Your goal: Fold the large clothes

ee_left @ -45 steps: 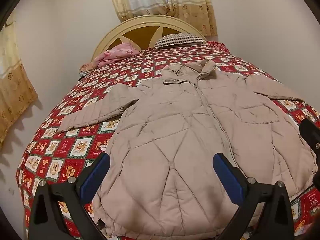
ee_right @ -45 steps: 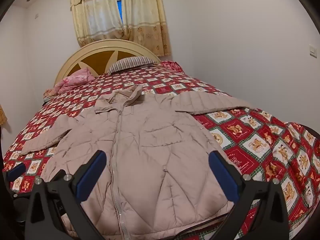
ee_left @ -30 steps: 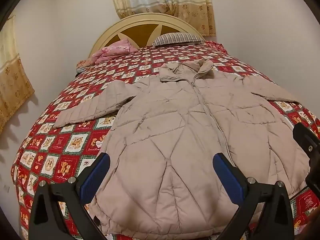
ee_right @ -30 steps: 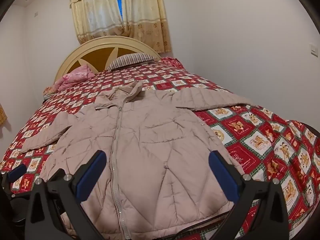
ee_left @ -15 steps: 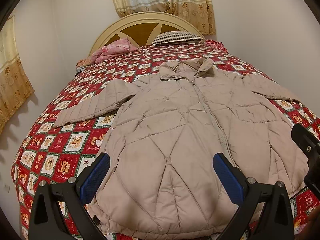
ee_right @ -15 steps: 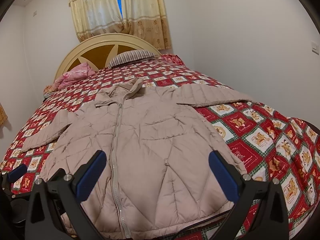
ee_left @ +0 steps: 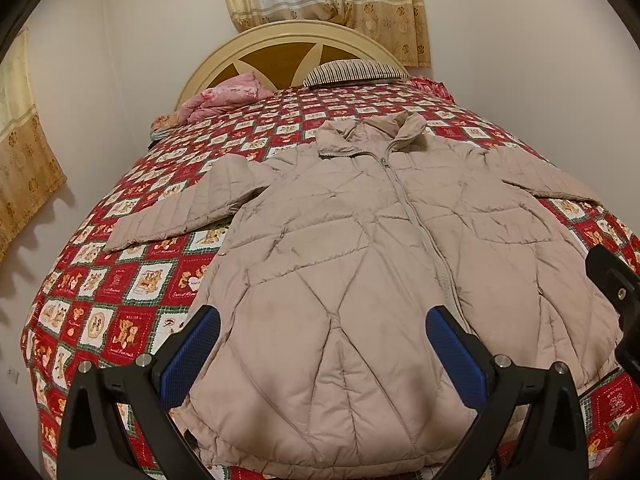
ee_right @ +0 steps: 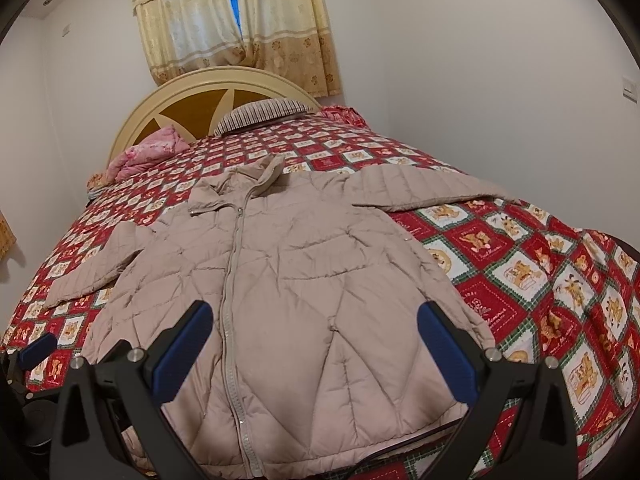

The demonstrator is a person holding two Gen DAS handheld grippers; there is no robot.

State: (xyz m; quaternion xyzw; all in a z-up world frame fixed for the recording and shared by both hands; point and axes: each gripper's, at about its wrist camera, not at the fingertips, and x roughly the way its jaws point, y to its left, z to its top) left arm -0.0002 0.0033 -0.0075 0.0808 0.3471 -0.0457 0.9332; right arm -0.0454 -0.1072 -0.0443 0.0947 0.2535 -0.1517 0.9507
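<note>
A large beige quilted jacket (ee_left: 360, 248) (ee_right: 288, 280) lies face up and zipped on the bed, collar toward the headboard and both sleeves spread out sideways. Its hem hangs near the bed's foot edge. My left gripper (ee_left: 323, 340) hovers open above the hem's left half, blue pads wide apart with nothing between them. My right gripper (ee_right: 314, 336) is open over the hem's right half, also empty. The right gripper's finger shows at the left wrist view's right edge.
The bed carries a red patchwork quilt (ee_left: 120, 300) (ee_right: 540, 280). A striped pillow (ee_left: 354, 70) and a pink bundle (ee_left: 224, 94) lie by the cream headboard (ee_right: 200, 96). White walls close in on both sides; curtains (ee_right: 240, 20) hang behind.
Both grippers rose and drifted slightly over the jacket's hem, so the view shifted a little. The jacket has not moved and both grippers stayed open.
</note>
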